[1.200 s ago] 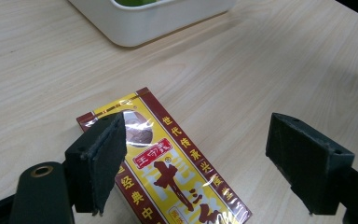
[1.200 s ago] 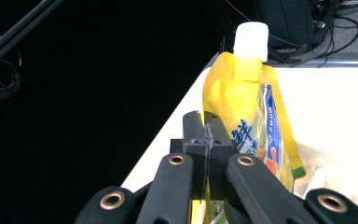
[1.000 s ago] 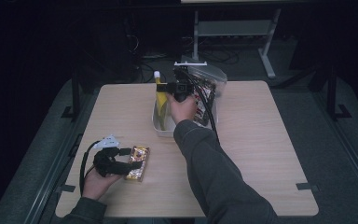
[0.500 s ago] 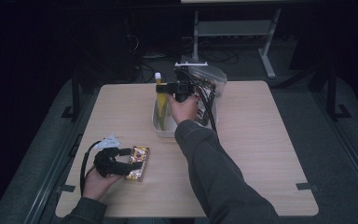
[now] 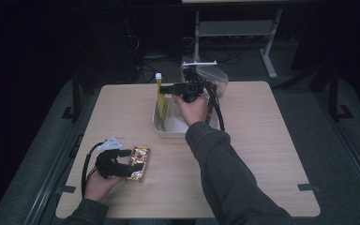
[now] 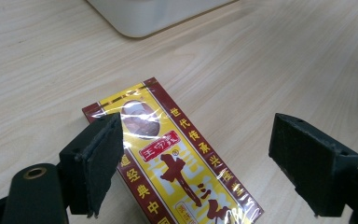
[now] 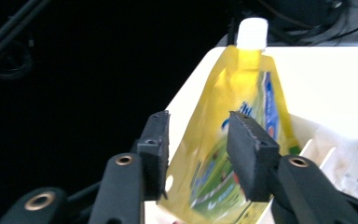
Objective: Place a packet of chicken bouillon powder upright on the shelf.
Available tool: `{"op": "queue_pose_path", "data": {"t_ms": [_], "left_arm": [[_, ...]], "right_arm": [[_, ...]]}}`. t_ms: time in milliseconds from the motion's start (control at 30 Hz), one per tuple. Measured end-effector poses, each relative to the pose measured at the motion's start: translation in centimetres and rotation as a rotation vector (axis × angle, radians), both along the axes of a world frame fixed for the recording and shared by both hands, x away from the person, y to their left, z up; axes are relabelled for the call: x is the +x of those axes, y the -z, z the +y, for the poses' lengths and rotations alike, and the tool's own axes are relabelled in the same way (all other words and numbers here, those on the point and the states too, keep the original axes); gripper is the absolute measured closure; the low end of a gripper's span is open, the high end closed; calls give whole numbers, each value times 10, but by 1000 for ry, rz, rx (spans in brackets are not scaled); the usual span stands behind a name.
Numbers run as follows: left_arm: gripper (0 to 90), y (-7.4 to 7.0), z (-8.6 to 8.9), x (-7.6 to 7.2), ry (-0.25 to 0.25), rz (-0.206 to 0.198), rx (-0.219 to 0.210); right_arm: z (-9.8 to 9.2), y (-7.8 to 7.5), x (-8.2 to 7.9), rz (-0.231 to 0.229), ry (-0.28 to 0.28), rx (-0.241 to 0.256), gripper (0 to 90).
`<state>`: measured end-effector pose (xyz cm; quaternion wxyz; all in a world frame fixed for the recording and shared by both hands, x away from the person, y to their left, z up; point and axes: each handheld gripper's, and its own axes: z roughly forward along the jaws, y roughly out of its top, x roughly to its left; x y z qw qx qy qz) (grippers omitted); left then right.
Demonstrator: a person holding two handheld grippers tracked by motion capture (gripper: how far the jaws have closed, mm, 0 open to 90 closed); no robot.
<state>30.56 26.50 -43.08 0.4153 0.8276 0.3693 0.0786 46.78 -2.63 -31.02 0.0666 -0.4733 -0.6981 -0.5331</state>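
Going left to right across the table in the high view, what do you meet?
Left gripper → red-and-yellow flat packet → yellow spouted pouch with white cap standing in the white rectangular tub → right gripper → clear plastic bag.

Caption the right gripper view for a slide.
Right gripper, jaws parted around a yellow spouted pouch standing in a white bin.

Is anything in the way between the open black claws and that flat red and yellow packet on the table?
No, nothing visible is. In the left gripper view, the left gripper is open, with one jaw on each side of the flat red and yellow packet lying on the wooden table.
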Motion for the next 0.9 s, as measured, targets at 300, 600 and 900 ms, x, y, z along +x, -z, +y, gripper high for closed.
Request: {"op": "queue_pose_path", "data": {"t_ms": [300, 600, 900], "left_arm": [[164, 7, -4, -1, -45, -8, 62], [164, 12, -7, -3, -78, 9, 97], [162, 17, -10, -3, -111, 27, 126]], "right_arm": [[-8, 3, -16, 9, -59, 7, 508], [-18, 4, -31, 8, -97, 5, 478], [-30, 7, -47, 4, -115, 4, 460]]}}
